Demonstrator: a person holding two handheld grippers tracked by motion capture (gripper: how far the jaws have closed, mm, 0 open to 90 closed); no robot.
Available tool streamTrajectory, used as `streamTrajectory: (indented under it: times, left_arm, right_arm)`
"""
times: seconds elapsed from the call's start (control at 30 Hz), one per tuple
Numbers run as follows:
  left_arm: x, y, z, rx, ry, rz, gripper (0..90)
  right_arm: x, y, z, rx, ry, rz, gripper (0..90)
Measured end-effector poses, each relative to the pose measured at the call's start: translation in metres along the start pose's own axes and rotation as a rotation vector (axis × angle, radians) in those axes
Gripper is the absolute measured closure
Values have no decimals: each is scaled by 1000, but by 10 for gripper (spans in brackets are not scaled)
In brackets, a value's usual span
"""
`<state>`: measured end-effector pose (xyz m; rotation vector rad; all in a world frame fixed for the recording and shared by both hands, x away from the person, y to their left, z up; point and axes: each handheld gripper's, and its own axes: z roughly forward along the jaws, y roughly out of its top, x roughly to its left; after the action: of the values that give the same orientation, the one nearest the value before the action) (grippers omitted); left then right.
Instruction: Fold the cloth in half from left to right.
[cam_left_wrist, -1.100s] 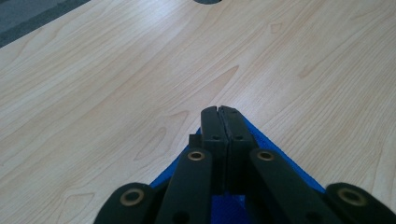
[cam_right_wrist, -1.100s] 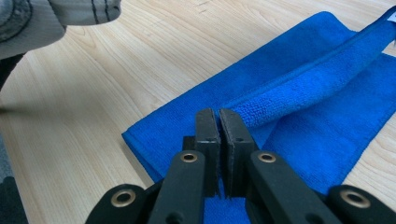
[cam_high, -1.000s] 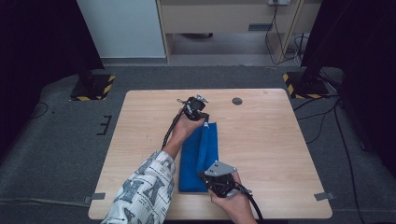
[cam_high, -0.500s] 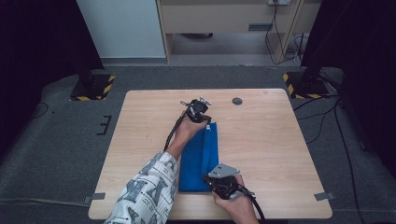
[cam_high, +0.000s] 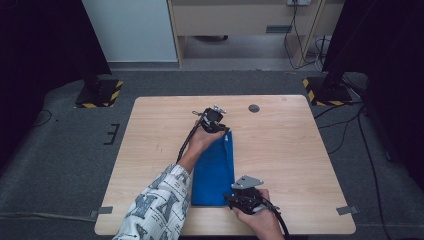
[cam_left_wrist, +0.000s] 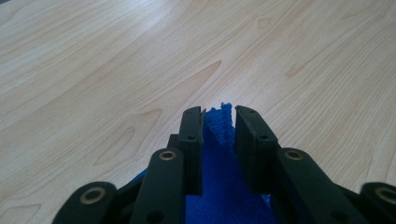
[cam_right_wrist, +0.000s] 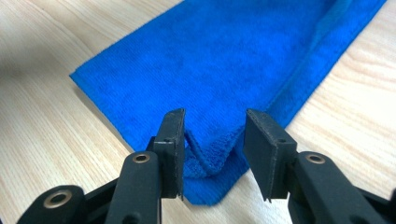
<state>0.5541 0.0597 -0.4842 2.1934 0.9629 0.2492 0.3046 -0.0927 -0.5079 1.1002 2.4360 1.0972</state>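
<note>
A blue towel lies folded into a long strip on the wooden table, running from the middle toward the near edge. My left gripper is at its far right corner. In the left gripper view that gripper has its jaws close together, with the raised towel corner pinched between them. My right gripper is at the near right corner. In the right gripper view it stands open, and the towel's corner lies slack on the wood between the jaws.
A small dark round cap is set into the table near its far edge. Bare wood lies left and right of the towel. Stand bases with yellow-black stripes sit on the grey floor beyond the far corners.
Both grippers have drifted a little to the right. The towel lies much as before.
</note>
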Motion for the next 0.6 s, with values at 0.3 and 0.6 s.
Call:
streamTrajectory:
  times: [0.3, 0.6]
  left_arm:
    - [-2, 3, -9, -30, 10, 5, 571]
    - [-6, 6, -19, -62, -21, 19, 354]
  right_arm:
    - [-10, -4, -4, 9, -23, 31, 522]
    - [-11, 1, -4, 9, -35, 14, 423]
